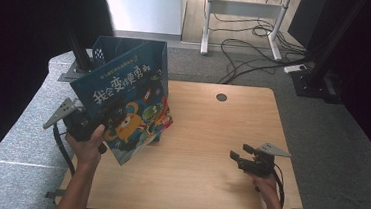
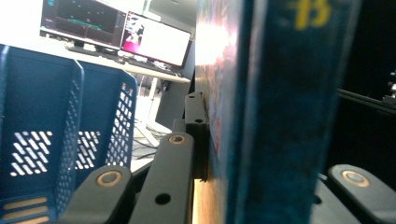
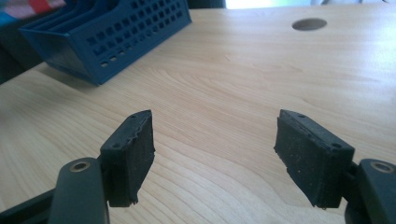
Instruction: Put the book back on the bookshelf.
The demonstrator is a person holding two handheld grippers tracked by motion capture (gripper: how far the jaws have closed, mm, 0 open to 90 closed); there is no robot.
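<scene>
High view: my left gripper [image 1: 103, 114] is clamped on a blue picture book [image 1: 125, 107], holding it tilted above the left part of the wooden table [image 1: 211, 136], in front of the blue perforated file rack [image 1: 108, 50] at the table's far left corner. Left gripper view: the book's edge [image 2: 280, 112] stands between my jaws, one black pad [image 2: 196, 114] pressed flat against the cover; the rack [image 2: 56, 135] lies just beside it. My right gripper [image 1: 242, 156] hovers low over the table's right part, well apart from the book. Right gripper view: its pads [image 3: 133, 149] stand wide apart, holding nothing, over bare wood.
</scene>
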